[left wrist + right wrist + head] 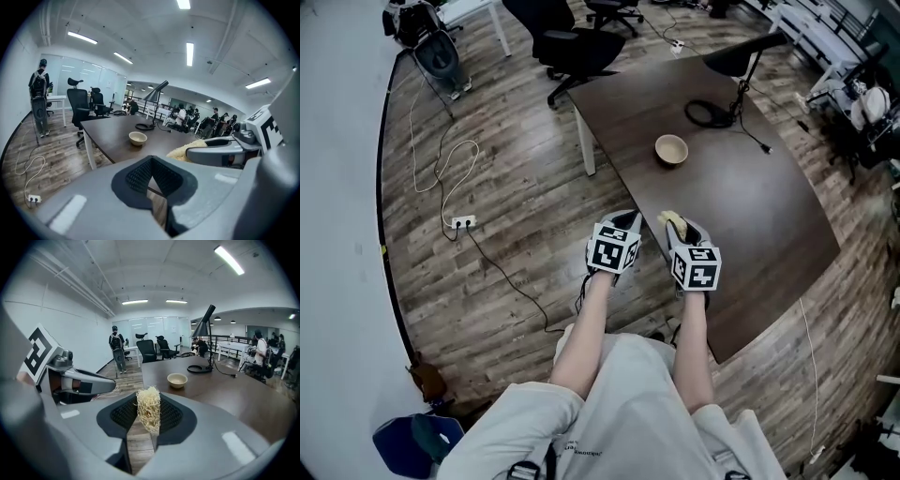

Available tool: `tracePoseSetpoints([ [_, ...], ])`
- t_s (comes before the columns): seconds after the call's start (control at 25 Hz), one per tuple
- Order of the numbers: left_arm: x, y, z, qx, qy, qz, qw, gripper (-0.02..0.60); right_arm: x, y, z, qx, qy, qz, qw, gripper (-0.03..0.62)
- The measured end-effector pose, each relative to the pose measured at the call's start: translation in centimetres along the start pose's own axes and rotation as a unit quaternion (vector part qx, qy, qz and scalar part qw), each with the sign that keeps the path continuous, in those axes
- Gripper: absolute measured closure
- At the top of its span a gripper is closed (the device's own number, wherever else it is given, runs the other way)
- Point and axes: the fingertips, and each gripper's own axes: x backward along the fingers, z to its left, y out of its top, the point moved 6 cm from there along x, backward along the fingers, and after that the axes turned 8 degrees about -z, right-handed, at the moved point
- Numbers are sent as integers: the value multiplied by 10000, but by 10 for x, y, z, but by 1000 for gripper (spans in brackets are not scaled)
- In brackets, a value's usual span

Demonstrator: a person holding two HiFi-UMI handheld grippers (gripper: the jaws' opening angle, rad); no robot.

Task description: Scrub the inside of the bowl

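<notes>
The bowl [671, 150] stands upright on the dark counter [750, 211], well apart from both grippers and near a coiled cable [708, 113]. Nothing is seen inside it, though from this far its inner surface cannot be judged.

The right hand-held gripper [675, 223] is clamped on a pale fibrous scrubber [149, 412], of which a tuft stands out past the jaws. The left hand-held gripper [623, 217] is held with its jaws together and nothing between them. Both are held side by side at the near edge of the counter, the left apparently just off it.

Scrubbing is judged not yet begun; the reach to the bowl is the step in hand.

- The bowl looks light and would likely slide or tip under a sideways push, so it is best steadied first. The left jaws would have to be parted and closed on the near rim.
- The scrubber is best lowered from above into the hollow, so that the tuft, not the jaw tips, meets the wall.
- Moderate pressure and circling strokes from bottom to rim are advised.
- The clamp on the scrubber should be kept firm, since the loose fibres may be dragged out.
</notes>
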Motion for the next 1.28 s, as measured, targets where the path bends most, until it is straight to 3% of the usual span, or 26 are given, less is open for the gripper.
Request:
tracePoseSetpoints([
  [0.24,13,17,40,-218,-326,-37,9992,581,-18,21,22,-246,-232,-297,9990,462],
  [0.52,19,21,81,144,-341,-121,9992,581,-30,23,39,-30,-366,-146,9992,462],
  [0.64,8,8,80,264,-539,21,9982,581,-33,16,31,-155,-495,-108,9986,462],
  [0.8,-4,-2,83,132,-652,306,9973,581,-43,11,26,-451,-644,-101,9969,462],
  [1.0,-44,17,99,53,-777,311,9965,581,-77,22,6,-563,-622,-209,9963,462],
  [1.28,-112,39,115,-290,-1133,868,9893,581,-128,64,-53,-963,-838,-360,9912,462],
])
